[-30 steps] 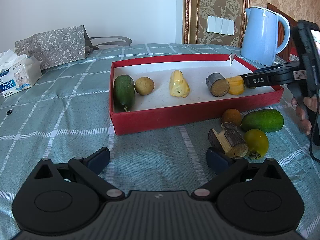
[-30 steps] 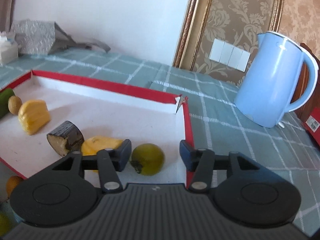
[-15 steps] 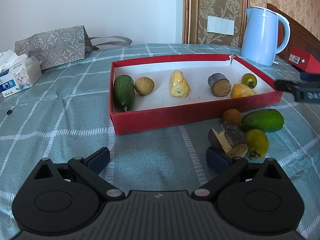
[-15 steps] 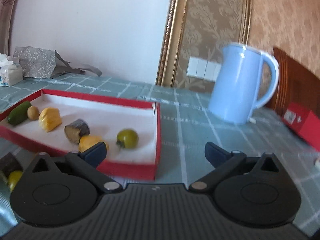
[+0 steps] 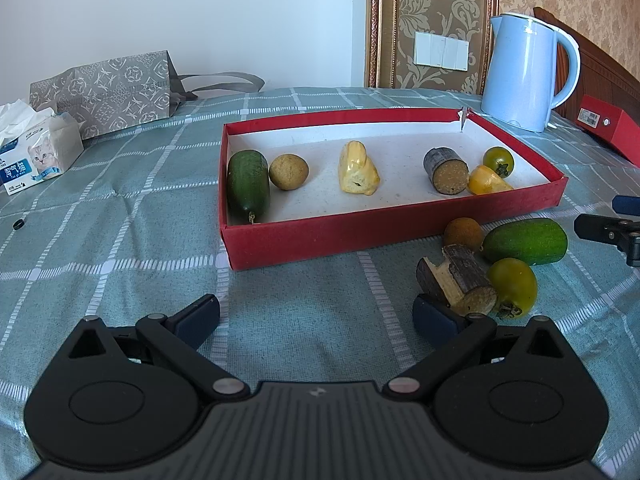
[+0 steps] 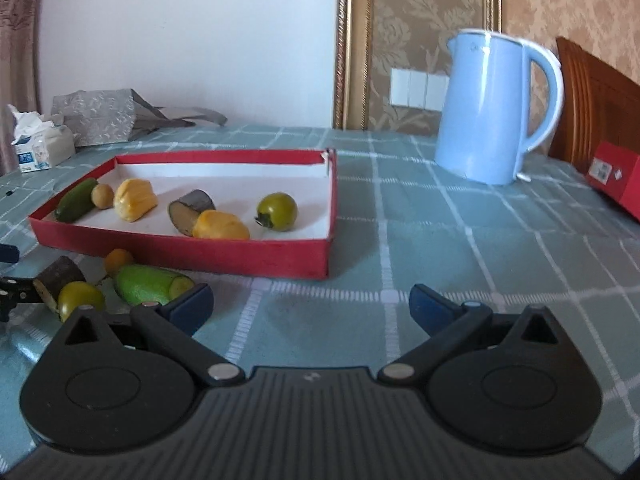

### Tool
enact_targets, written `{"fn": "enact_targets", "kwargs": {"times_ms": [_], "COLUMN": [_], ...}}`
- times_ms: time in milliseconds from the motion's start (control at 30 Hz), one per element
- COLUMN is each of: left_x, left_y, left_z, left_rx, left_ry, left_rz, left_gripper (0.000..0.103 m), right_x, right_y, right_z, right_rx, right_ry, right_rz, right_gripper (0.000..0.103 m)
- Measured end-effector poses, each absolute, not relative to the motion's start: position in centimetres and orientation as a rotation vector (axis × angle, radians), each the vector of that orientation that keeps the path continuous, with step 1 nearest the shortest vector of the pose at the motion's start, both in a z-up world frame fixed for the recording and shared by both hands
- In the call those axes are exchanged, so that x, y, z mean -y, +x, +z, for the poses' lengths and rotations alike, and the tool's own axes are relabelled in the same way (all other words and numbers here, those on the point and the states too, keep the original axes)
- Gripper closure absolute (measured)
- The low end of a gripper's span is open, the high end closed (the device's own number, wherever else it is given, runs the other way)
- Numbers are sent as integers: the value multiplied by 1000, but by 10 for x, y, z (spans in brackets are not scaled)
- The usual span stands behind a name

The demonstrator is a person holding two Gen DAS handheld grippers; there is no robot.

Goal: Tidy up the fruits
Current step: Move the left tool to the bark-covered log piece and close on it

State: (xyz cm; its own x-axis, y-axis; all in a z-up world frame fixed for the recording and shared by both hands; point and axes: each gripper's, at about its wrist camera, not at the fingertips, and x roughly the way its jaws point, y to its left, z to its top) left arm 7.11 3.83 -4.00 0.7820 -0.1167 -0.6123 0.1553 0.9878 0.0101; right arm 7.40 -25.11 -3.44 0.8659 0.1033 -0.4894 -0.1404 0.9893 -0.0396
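A red tray [image 5: 360, 236] [image 6: 192, 250] holds a green cucumber [image 5: 248, 184], a brown round fruit [image 5: 288, 172], a yellow piece [image 5: 357, 168], a dark stub [image 5: 446, 170], a second yellow piece [image 5: 486, 181] and a green tomato [image 5: 498, 161] [image 6: 277, 211]. Outside its front right lie a brown fruit [image 5: 463, 233], a green cucumber [image 5: 525, 241] [image 6: 150, 285], a bark stub [image 5: 458, 280] and a green tomato [image 5: 513, 286] [image 6: 80, 299]. My left gripper [image 5: 316, 318] is open and empty, its right finger beside the bark stub. My right gripper [image 6: 311, 308] is open and empty, right of the loose fruits.
A blue kettle [image 5: 528, 72] [image 6: 494, 108] stands behind the tray's right end. A red box [image 5: 610, 130] [image 6: 616, 176] lies at the far right. A grey paper bag [image 5: 108, 92] and a tissue pack [image 5: 36, 152] sit at the back left of the checked cloth.
My right gripper has opened, left the green tomato in the tray's right end, and drawn back out of the tray to the right and down. The left gripper has not moved.
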Motion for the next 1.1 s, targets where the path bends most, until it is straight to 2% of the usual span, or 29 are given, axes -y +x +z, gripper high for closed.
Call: {"fn": "enact_targets", "kwargs": {"times_ms": [533, 800, 1100], "left_x": [-40, -5, -16], "left_y": [30, 34, 49], "left_z": [-28, -28, -36], "left_rx": [-572, -564, -620], "left_ry": [-75, -12, -28], "left_rz": [-309, -318, -209], "left_gripper": [0, 0, 0], "right_x": [255, 256, 257], "right_y": [88, 89, 90], "right_z": [-44, -44, -45], "right_rx": [-613, -618, -634], "right_ry": [-27, -27, -22], "right_rz": [168, 171, 159], "right_gripper": [0, 0, 0]}}
